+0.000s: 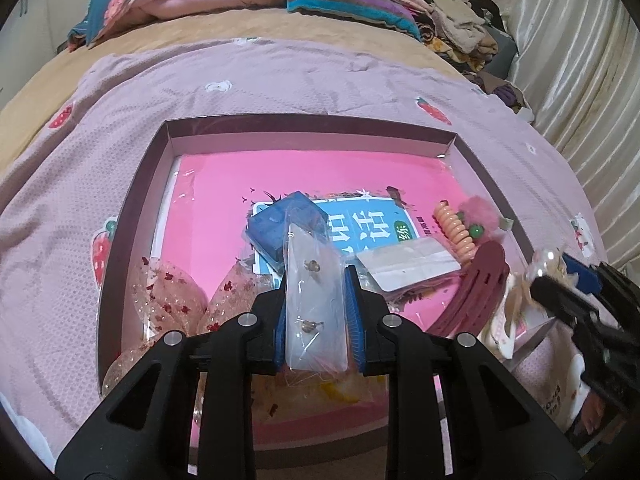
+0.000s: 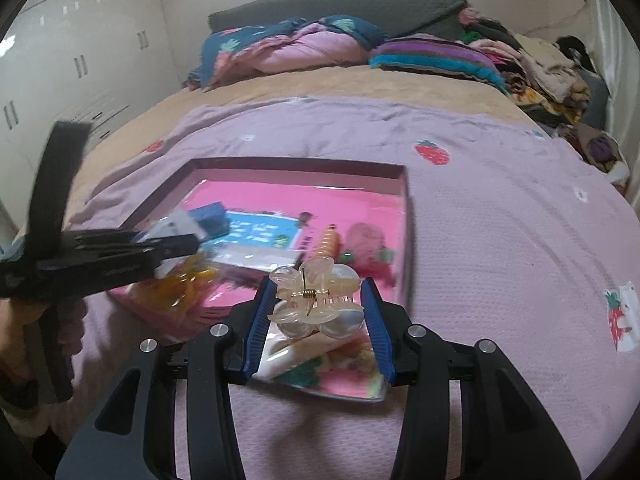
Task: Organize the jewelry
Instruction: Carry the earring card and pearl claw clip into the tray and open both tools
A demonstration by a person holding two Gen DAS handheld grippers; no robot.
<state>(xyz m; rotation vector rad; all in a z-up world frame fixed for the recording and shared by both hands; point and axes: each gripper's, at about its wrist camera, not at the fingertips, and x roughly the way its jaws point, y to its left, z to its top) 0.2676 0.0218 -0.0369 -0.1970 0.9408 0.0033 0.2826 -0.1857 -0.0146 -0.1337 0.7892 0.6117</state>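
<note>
My left gripper (image 1: 316, 280) is shut on a clear packet of small earrings (image 1: 314, 296) and holds it above a shallow box (image 1: 132, 200) with a pink floor. The box holds a blue case (image 1: 276, 224), a coiled peach hair tie (image 1: 456, 228), a pink pompom (image 1: 480, 210), a maroon comb clip (image 1: 476, 292) and a white card packet (image 1: 408, 266). My right gripper (image 2: 316, 292) is shut on a cream flower claw clip (image 2: 312, 300) over the box's near right corner (image 2: 406, 216). The left gripper also shows at the left of the right wrist view (image 2: 120, 252).
The box lies on a lilac strawberry-print blanket (image 1: 280, 76) on a bed. Glittery sheer bows (image 1: 168, 296) lie at the box's near left. Folded quilts (image 2: 296, 44) and piled clothes (image 2: 552, 68) sit at the far end. White wardrobes (image 2: 80, 48) stand left.
</note>
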